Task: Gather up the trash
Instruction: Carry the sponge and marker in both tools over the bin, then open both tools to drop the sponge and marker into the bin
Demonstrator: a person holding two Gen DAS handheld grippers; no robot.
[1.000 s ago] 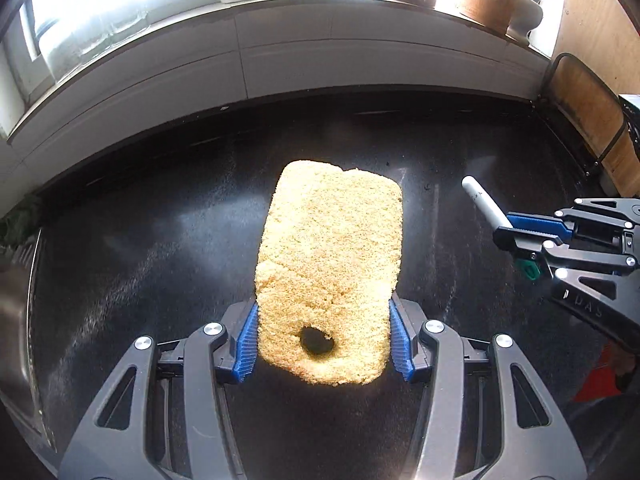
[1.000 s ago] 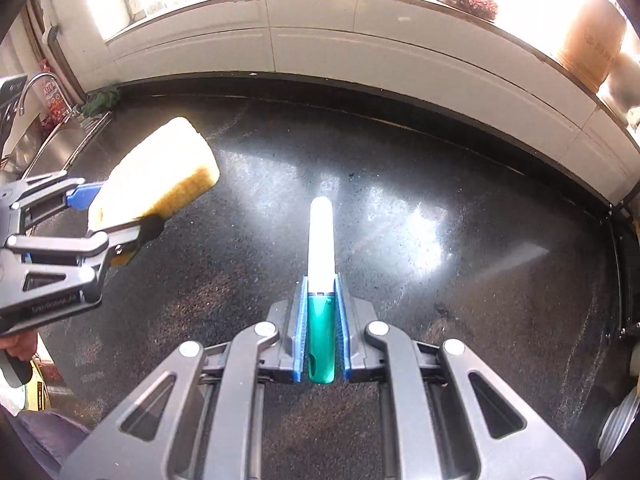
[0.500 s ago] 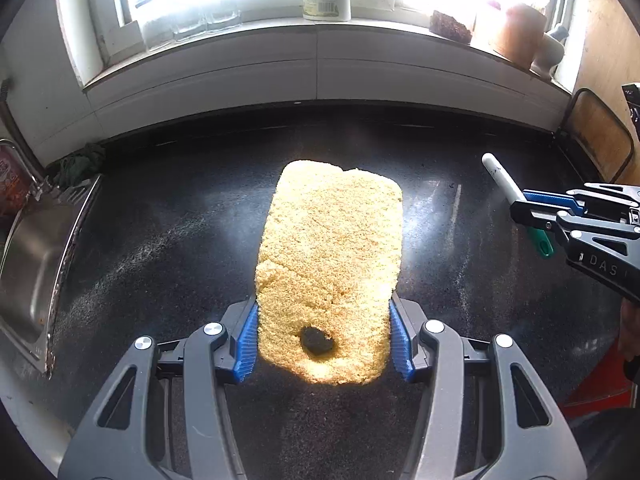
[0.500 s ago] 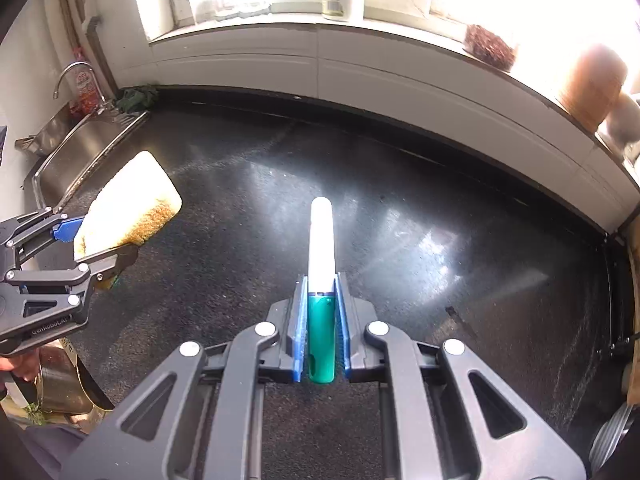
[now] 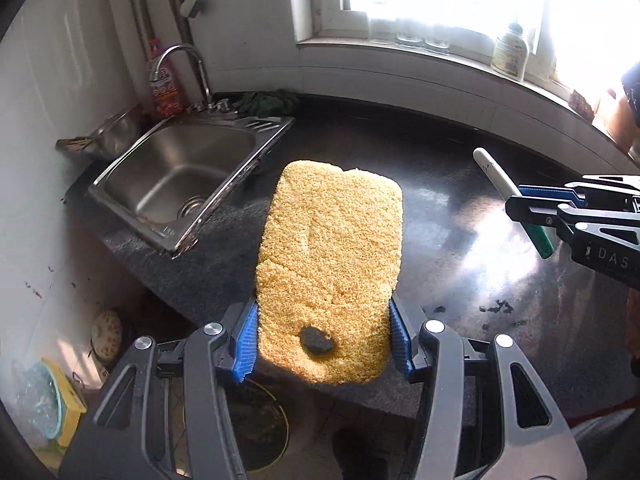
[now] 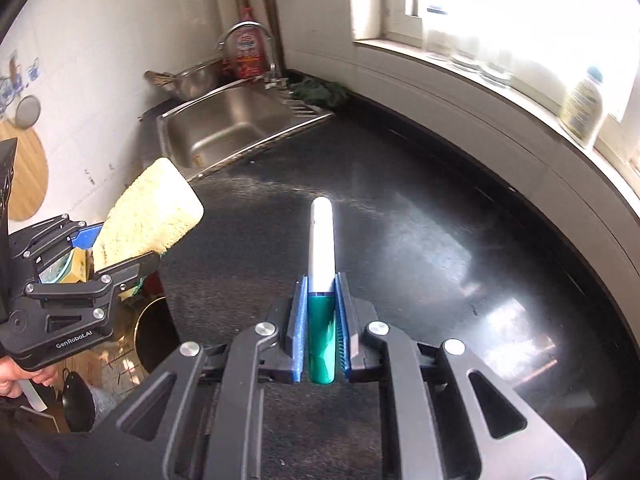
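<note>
A worn yellow sponge (image 5: 330,264) with a dark hole near its lower end is clamped between the blue pads of my left gripper (image 5: 322,344), held in the air over the front edge of the black countertop (image 5: 460,216). In the right wrist view the same sponge (image 6: 150,216) shows at the left, in the left gripper (image 6: 116,252). My right gripper (image 6: 320,332) is shut on a white and green marker (image 6: 321,280) that points forward. That marker (image 5: 508,196) and the right gripper (image 5: 532,204) appear at the right edge of the left wrist view.
A steel sink (image 5: 176,172) with a tap (image 5: 188,64) lies at the counter's left end, a red bottle (image 5: 162,88) and a dark cloth (image 5: 266,102) behind it. A bottle (image 5: 510,52) stands on the windowsill. Below the counter edge are a round dark bin (image 5: 256,428) and a yellow bag (image 5: 52,404). Dark crumbs (image 5: 496,308) lie on the counter.
Both grippers have swung left along the counter with their loads still held. The sink, the counter's front edge and the floor have come into view.
</note>
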